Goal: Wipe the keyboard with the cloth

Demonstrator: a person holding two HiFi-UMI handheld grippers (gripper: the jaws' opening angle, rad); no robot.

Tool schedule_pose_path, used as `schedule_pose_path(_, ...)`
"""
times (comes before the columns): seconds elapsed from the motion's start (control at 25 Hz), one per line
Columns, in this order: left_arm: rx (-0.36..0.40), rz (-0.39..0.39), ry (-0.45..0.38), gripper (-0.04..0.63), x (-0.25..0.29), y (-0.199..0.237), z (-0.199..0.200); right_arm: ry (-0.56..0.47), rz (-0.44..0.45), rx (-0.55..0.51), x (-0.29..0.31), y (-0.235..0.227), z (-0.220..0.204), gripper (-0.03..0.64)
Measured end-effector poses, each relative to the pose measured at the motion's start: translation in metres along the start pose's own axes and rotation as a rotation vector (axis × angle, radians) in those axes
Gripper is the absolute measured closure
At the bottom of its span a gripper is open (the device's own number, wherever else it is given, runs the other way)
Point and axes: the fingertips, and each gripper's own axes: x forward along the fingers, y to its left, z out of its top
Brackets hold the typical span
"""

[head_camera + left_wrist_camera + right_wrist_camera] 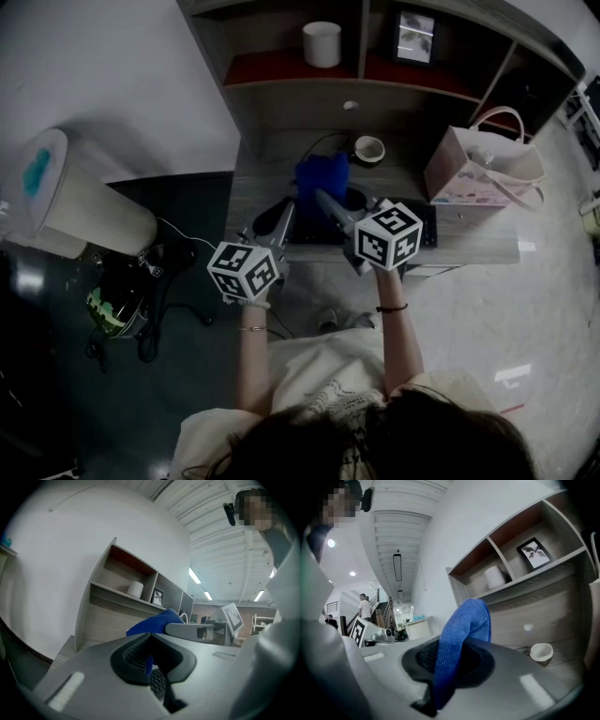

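Head view is showing you holding the cloth [322, 176] up over the middle of the keyboard [422, 225]. Where is each hand-held gripper biting?

Your right hand-held gripper [445, 667] is clamping a thick fold of it, with the blue loop standing up out of the jaws. Your left hand-held gripper [149, 660] is pinching narrow on only a thin blue edge, with keys showing just beneath.

So how should I be going about the wipe?

I'm judging that you are setting up the first pass. Be lowering the cloth flat onto the keys, letting the right grip do the pressing, and be sliding gently so no keycaps are catching. That thin left pinch is probably going to slip first, so be taking more cloth there or be freeing it.

Which way is the keyboard lying?

It is lying flat on the table [473, 246], close to the near edge, keys facing up, with its long axis running left to right. Be stroking along that axis, not across it.
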Motion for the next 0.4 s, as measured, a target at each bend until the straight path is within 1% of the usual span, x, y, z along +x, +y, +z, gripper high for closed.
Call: schedule_pose_path(0.4,-0.007,0.001,0.001,0.591,0.0016,0.0092,0.0010,0.003,0.014,-0.012,0.0086,0.0008,0.0011,0.557)
